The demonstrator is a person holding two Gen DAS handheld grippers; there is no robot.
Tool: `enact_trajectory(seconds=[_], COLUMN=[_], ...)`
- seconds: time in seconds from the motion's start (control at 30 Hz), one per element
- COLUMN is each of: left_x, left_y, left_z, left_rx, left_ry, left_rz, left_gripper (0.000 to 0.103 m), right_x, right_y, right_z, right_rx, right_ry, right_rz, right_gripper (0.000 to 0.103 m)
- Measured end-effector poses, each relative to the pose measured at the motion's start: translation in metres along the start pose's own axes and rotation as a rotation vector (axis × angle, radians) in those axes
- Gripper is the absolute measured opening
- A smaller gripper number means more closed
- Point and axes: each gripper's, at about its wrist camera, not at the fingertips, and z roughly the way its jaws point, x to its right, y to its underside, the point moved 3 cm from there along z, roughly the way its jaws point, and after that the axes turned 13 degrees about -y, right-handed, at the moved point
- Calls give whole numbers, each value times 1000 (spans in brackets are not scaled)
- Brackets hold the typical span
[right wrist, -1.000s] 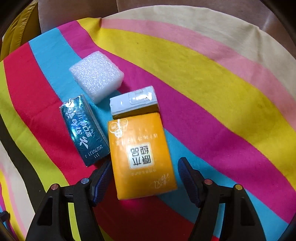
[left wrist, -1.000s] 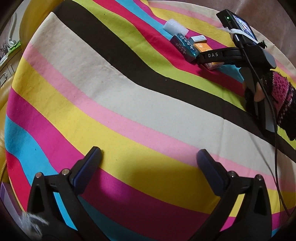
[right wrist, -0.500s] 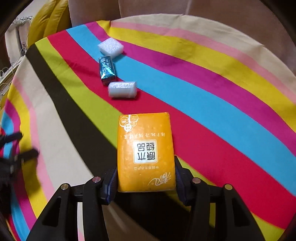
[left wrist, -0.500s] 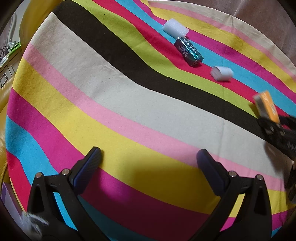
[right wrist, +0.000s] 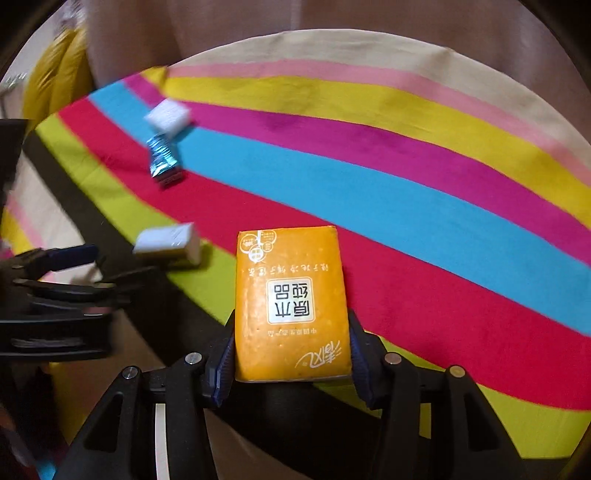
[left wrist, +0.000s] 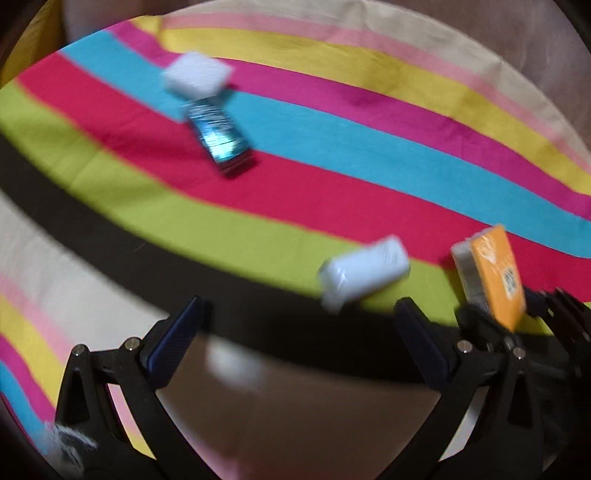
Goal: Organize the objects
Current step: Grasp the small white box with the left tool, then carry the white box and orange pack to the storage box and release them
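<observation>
My right gripper [right wrist: 291,365] is shut on an orange tissue pack [right wrist: 291,302], its pads pressed on both long sides, holding it above the striped cloth [right wrist: 406,206]. The same pack [left wrist: 491,277] shows at the right of the blurred left wrist view. My left gripper [left wrist: 300,306] is open with nothing between its fingers. A small white pack [left wrist: 364,273] lies just ahead of its right finger, and one left finger [right wrist: 70,254] shows beside that pack [right wrist: 166,242]. Further back lie a teal pack [left wrist: 219,136] and a white foam block [left wrist: 195,75], touching.
The striped cloth [left wrist: 369,166] ends in a curved far edge, with a beige surface [right wrist: 332,22] beyond it. A yellow cushion [right wrist: 55,85] sits at the far left. The two grippers are close side by side at the near edge.
The right gripper closed on the orange pack and drew it back from the group. The left gripper swung toward the items, so the small white pack is now just ahead of it.
</observation>
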Motion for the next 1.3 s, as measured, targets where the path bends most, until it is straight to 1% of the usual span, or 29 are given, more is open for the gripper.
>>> enact_trajectory(seconds=[0.07,0.1,0.13,0.17,0.2,0.23,0.27,0.37,0.43,0.57,0.73,0.8,0.9,1.13,1.23,1.3], left_x=[12,16,20,22,23,23,21,8,2,-17,-28,-31,-37,-57,-65,-73], left_y=[-8,-10,-11,-10,-9,-6,-4,4,7,25,53,58,78,118,132,142], left_z=[7,7,7,2,-2,-6,-8,-12,-13,-28,-46,-50,-61,-101,-115,-122], left_rx=[-7,-3,10,37,53,59,55,69,58,53,56,49,37,47,58,56], left_ry=[-31,-21,-22,-41,-16,-9,6,35,65,72,49,38,16,-25,-52,-62], left_rz=[12,16,28,39,41,50,46,27,-1,-67,-88,-89,-86,-100,-95,-105], left_gripper=[103,103,95,73,57,33,29,29,29,29,29,29,29,29,29,29], right_x=[-2,-3,-2,-1,0,0,-1,0,0,1,2,2,3,2,-6,-14], right_y=[0,0,0,0,0,0,-2,-2,-2,-2,-2,-2,-2,-1,7,16], right_z=[1,2,2,1,1,2,4,3,3,3,4,3,4,1,-3,-11], right_rx=[-5,-7,-5,-4,-4,-5,-6,-6,-6,-8,-9,-9,-9,-5,-21,-25], right_ry=[13,18,14,9,7,9,12,10,10,13,16,16,16,7,16,-21], right_rz=[-10,-14,-10,-6,-5,-7,-9,-8,-9,-11,-15,-15,-16,-17,-37,-18], right_gripper=[52,52,52,52,52,52,52,52,53,53,53,53,53,53,52,52])
